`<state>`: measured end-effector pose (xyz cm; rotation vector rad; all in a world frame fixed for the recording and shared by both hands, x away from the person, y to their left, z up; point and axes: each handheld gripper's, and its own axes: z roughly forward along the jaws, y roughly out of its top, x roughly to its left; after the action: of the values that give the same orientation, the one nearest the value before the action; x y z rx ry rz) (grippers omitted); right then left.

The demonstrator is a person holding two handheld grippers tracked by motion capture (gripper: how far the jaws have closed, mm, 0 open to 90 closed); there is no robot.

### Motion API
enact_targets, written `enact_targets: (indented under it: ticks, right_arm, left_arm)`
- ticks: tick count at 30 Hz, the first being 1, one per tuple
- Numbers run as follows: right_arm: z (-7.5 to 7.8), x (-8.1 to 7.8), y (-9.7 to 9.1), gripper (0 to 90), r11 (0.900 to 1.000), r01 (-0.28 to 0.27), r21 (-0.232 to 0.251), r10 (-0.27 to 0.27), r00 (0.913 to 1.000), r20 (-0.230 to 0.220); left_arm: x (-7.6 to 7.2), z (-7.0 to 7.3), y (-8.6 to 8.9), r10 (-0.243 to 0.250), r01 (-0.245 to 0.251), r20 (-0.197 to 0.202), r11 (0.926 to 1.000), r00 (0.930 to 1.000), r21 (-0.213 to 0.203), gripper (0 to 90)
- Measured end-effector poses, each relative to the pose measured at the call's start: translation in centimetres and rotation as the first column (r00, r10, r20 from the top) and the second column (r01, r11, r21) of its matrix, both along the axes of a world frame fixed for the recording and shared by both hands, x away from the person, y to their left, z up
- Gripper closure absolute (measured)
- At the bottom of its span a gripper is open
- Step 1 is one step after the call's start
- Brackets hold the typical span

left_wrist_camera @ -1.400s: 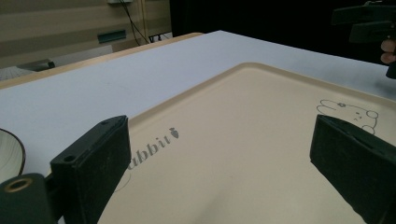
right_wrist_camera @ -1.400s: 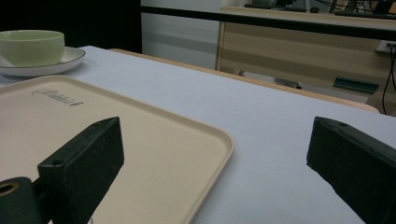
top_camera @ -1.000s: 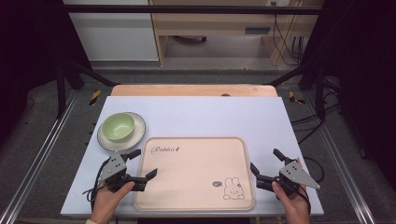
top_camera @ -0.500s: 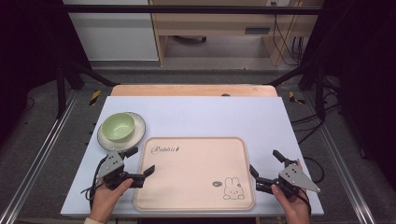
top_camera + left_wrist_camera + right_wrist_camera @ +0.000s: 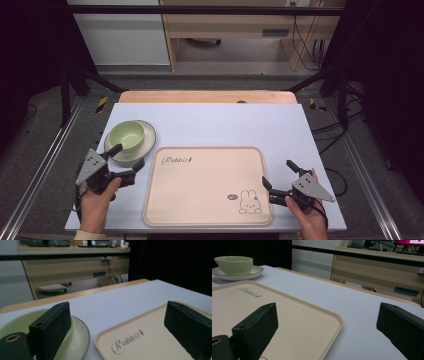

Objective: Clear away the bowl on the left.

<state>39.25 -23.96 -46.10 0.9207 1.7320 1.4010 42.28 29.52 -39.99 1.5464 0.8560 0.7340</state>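
White table (image 5: 225, 122), tray (image 5: 200, 200), saucer (image 5: 148, 137)

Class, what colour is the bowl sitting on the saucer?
Pale green; the bowl shows best in the right gripper view.

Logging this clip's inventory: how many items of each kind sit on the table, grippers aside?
Tray: 1
Bowl: 1
Plate: 1
Total: 3
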Motion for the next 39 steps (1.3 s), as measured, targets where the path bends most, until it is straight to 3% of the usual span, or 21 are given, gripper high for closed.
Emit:
enact_targets:
  ticks: [7,14,17,25,28,30,36,39]
  right_arm:
    - [-0.2,0.3,-0.2,3.9,0.9999,0.011,0.011,-0.011,0.9998,-0.016]
    - [-0.2,0.3,0.0,3.8,0.9999,0.009,0.01,-0.009,0.9998,-0.017]
    - [-0.2,0.4,0.1,3.8,0.9999,0.01,0.008,-0.01,0.9998,-0.015]
    - [-0.2,0.3,0.3,3.7,0.9999,0.01,-0.012,-0.01,0.9997,-0.023]
    - [-0.4,0.4,0.5,3.7,0.9996,0.013,-0.024,-0.014,0.9995,-0.028]
    - [-0.4,0.3,0.4,3.7,0.9996,0.017,-0.024,-0.018,0.9994,-0.029]
    - [-0.4,0.3,0.2,3.8,0.9994,0.029,-0.018,-0.03,0.999,-0.035]
    - [-0.4,0.3,0.3,3.8,0.9995,0.022,-0.024,-0.023,0.9992,-0.033]
  left_arm:
    - [0.5,1.6,2.0,0.068,-0.068,0.017,0.9977,0.9976,0.002,7.8]
    - [1.1,2.6,2.4,0.085,-0.086,0.038,0.9963,0.9956,0.003,8.8]
    - [1.8,2.9,2.4,0.089,-0.089,0.034,0.9958,0.9955,0.019,8.8]
    - [4.2,3.1,3.4,0.134,-0.134,0.032,0.9909,0.9905,0.01,9.1]
    - [5.9,3.0,4.3,0.157,-0.157,-0.001,0.9876,0.9876,-0.007,9.6]
    - [6.6,2.9,4.6,0.179,-0.179,0.004,0.9838,0.9839,0.015,9.7]
    - [8.1,1.9,5.4,0.21,-0.208,-0.053,0.9773,0.9763,0.041,9.7]
    - [8.5,1.2,5.9,0.239,-0.236,-0.096,0.9707,0.9662,0.045,10.4]
